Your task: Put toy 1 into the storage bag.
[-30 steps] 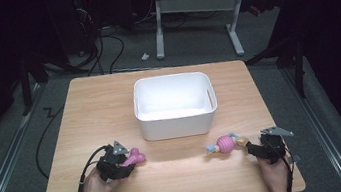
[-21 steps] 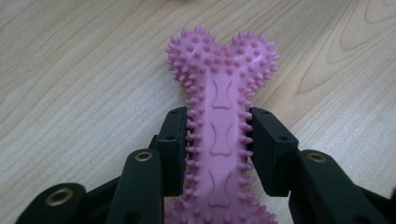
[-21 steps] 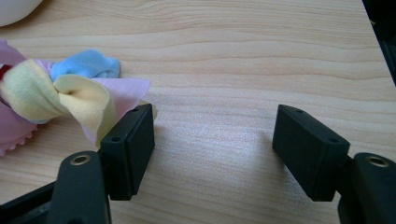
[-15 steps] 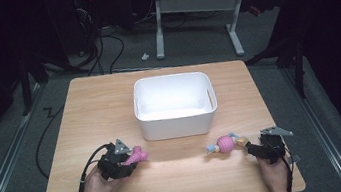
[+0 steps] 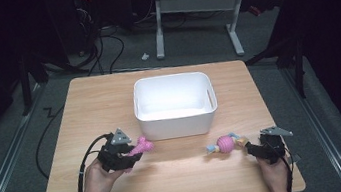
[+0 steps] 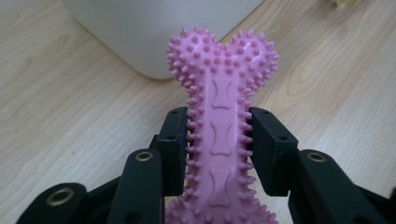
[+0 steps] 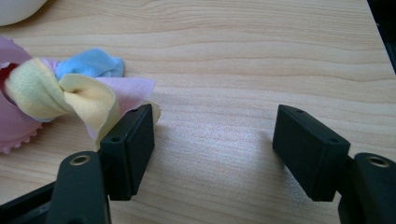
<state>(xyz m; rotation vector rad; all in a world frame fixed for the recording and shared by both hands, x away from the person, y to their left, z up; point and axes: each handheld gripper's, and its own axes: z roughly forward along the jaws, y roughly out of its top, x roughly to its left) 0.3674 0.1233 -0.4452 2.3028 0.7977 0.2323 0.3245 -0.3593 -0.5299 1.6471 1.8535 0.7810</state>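
Two toys lie near the bin (image 5: 175, 105) on the table (image 5: 170, 182): the left hand-held gripper (image 6: 217, 140) clamps the pink bone (image 6: 219, 126) across its shaft, bin just ahead, while the right hand-held gripper (image 7: 215, 140) gapes empty, cloth toy (image 7: 60, 93) touching its left jaw.

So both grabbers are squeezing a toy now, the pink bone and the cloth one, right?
Not quite. The left gripper is squeezing the pink bone, but the right gripper is open: in the right gripper view the cloth toy lies beside one jaw, not between them.
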